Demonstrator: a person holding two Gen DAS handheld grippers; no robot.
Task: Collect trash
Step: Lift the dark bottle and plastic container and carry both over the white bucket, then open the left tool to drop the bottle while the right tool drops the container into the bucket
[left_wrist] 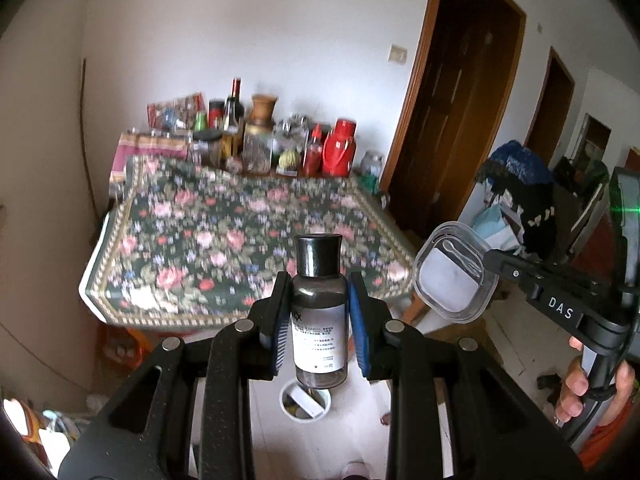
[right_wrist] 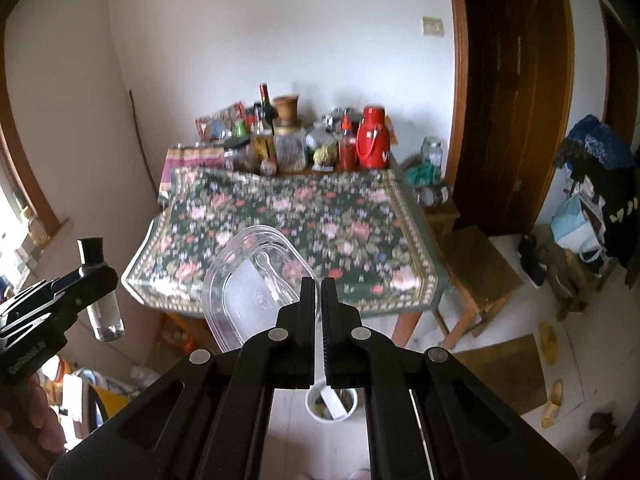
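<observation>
A small dark bottle (left_wrist: 319, 312) with a black cap and a white label stands upright between the blue-padded fingers (left_wrist: 358, 320) of the left gripper (left_wrist: 319, 316); the pads press its sides just below the shoulder, so the cap rises above them and the base hangs below. A clear plastic container (right_wrist: 256, 284) is pinched by its rim in the right gripper (right_wrist: 318, 316), whose fingers are closed tight on that thin edge; the container tilts up and to the left of them, its open side facing the camera. In the left wrist view the same container (left_wrist: 456, 276) sits at the tip of the right gripper (left_wrist: 494, 258), well to the right of the bottle. In the right wrist view the bottle (right_wrist: 105, 308) shows at the far left in the left gripper (right_wrist: 94, 276).

Both items are held in the air in front of a desk (left_wrist: 240, 240) covered with a floral cloth, with jars, bottles and a red flask (left_wrist: 338, 148) along its far edge. Below the grippers, on the pale floor, stands a white round bin (right_wrist: 330, 402) with scraps inside. A hand (left_wrist: 588, 380) grips the right gripper's handle.
</observation>
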